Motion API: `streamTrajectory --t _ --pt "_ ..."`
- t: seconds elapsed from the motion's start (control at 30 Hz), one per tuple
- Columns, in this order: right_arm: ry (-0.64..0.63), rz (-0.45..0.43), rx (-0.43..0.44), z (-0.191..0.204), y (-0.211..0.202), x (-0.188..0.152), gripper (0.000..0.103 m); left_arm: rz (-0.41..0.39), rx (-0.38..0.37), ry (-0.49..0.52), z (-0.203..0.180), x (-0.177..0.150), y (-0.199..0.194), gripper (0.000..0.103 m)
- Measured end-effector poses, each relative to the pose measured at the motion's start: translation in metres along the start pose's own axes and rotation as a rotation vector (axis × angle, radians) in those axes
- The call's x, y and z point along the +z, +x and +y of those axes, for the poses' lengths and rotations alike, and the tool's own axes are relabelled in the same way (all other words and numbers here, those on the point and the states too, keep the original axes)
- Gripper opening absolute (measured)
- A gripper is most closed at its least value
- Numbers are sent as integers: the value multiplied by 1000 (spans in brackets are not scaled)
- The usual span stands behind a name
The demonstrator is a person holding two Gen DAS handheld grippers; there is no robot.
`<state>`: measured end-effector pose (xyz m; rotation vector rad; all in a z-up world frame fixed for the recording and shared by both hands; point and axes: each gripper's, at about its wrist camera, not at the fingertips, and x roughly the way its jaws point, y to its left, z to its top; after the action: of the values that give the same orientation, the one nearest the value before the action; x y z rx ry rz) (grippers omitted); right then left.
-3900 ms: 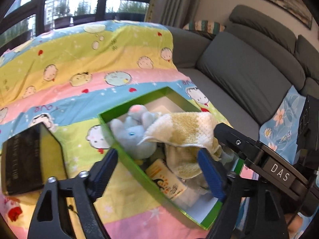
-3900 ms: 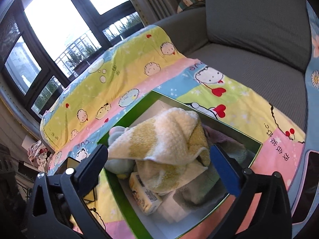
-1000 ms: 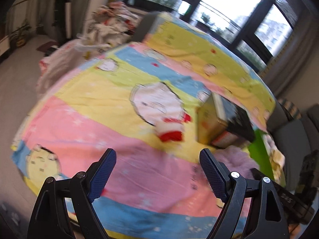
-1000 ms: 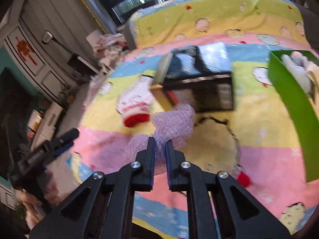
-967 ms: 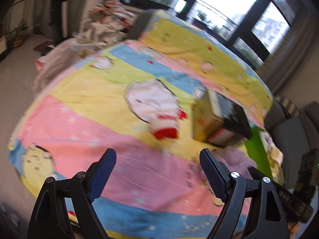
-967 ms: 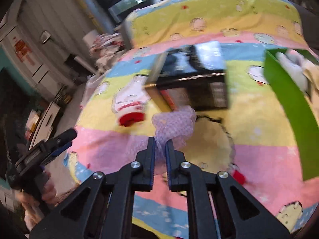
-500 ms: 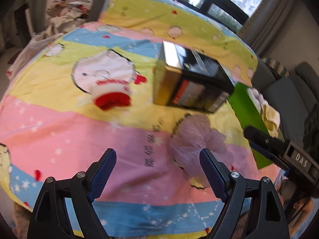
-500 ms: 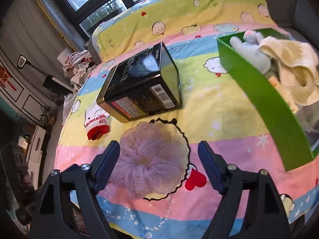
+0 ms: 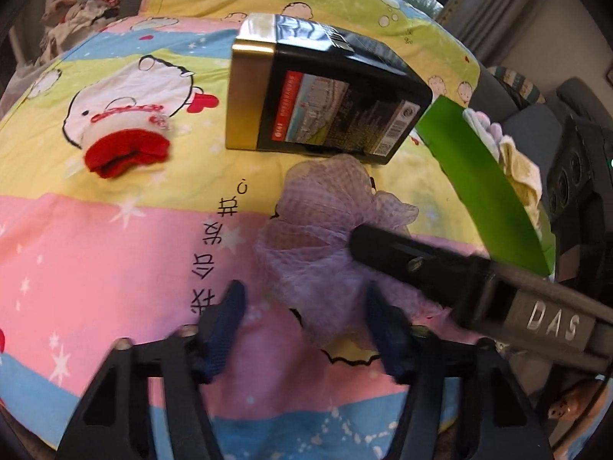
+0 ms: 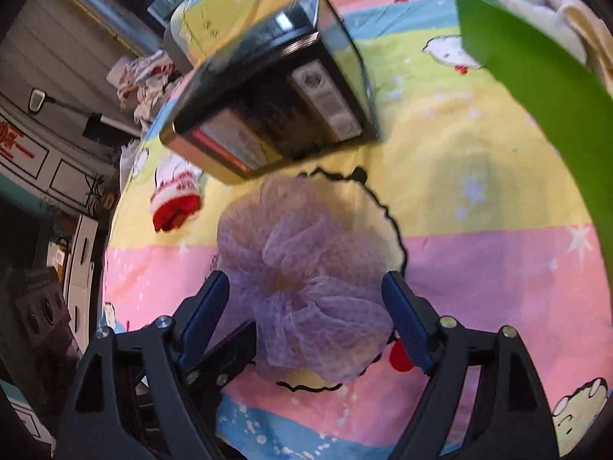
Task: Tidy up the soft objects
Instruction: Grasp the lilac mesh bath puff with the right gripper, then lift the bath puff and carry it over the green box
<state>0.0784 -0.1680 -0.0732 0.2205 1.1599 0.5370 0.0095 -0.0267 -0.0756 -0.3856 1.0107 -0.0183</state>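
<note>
Lilac mesh bath pouf (image 9: 325,230); green box (image 9: 482,188); black-and-gold tin (image 9: 325,88); red-and-white sock (image 9: 126,142); pastel-striped cartoon blanket (image 9: 95,253).

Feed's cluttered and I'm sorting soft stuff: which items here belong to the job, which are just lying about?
Job: purple mesh pouf, red-and-white sock, green box, plush toy and yellow towel inside.

Lying about: black tin, clothes pile, grey sofa.

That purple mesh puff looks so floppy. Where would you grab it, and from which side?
Probably the bunched middle of the puff, coming from above: it lies flat on the blanket, its ruffles gather there, and the loose edges would likely slip. The black box crowds its far side. The right gripper is open astride it; the left gripper is closing near its edge.
</note>
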Motion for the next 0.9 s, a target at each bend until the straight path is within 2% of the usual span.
streamTrajectory --t 0.03,0.13,0.2,0.23,0.27,0.37,0.57,0.9 --pt "-13 11 13 2 2 -1 73 2 4 10 -2 0 2 46" --pt "-51 -10 -17 8 3 -3 57 -8 9 40 -9 -1 5 39" --pt "-44 -16 -14 5 3 -2 45 -20 15 57 -13 0 5 37" --pt "-43 -14 -9 5 3 -3 33 -25 18 59 -14 0 5 37" --pt "-41 -9 13 4 2 -3 30 -26 25 64 -17 1 5 37" --pt "-66 -41 26 9 -7 -4 28 -58 46 84 -24 2 -2 37" --pt "-86 -134 51 15 -37 -3 28 -127 23 117 -39 9 -26 37" --pt "-59 -343 77 3 -113 1 30 -258 3 253 -99 27 -63 37"
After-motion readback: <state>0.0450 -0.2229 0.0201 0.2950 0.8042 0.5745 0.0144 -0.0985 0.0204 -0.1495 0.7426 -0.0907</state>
